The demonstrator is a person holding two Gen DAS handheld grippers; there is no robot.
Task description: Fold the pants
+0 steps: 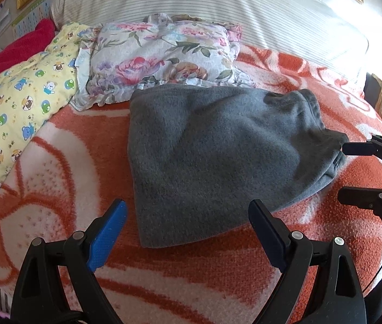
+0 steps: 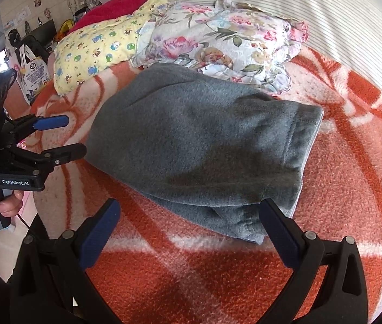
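So the grey fleece pants [image 1: 218, 156] are lying on the bed, on the orange-and-white blanket [image 1: 63, 148], already folded down into a chunky bundle, with the far edge right up against the floral pillow [image 1: 163, 59]. Looks close to done to me, maybe one more fold or a tidy-up left.

Both claws are spread wide with nothing in them. The left claw [image 1: 188, 232] hovers at the near edge of the bundle, its right finger just over the hem. The right claw [image 2: 191, 229] sits at the end where the layers stack, and in the left view its fingertips [image 1: 353, 148] look like they're touching or just about touching the cloth there; can't tell for sure.

What I'd worry about: that right-hand end is messy, with a couple of loose layers [image 2: 234, 221] poking out under the top one. If a claw pinches only the top layer, the stack peels apart when lifted and the fold is gone. Fleece is thick and springy too, so a shallow pinch could slip. And it clings to a fuzzy blanket, so dragging may bunch both up.
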